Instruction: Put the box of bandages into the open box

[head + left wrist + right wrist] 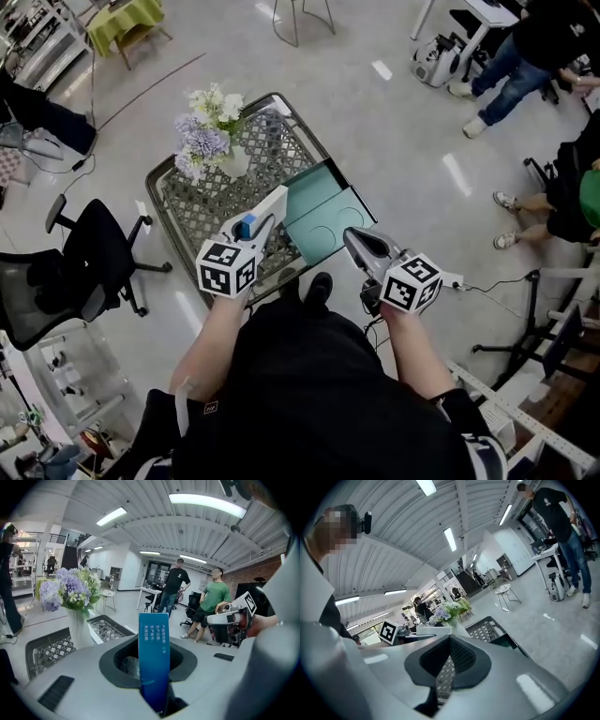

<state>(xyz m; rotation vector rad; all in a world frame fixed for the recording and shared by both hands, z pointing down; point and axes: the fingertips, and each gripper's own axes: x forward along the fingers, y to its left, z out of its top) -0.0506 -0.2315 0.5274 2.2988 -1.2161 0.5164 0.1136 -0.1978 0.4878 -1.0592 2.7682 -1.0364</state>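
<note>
The left gripper (251, 225) is clamped on the upright blue bandage box (153, 653), beside the teal open box (319, 211). The right gripper (449, 639) is closed and empty.

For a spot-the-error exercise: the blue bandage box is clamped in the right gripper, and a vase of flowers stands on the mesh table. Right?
No: the blue bandage box is clamped in the left gripper, not the right, as the left gripper view shows. The vase of flowers does stand on the mesh table.
</note>
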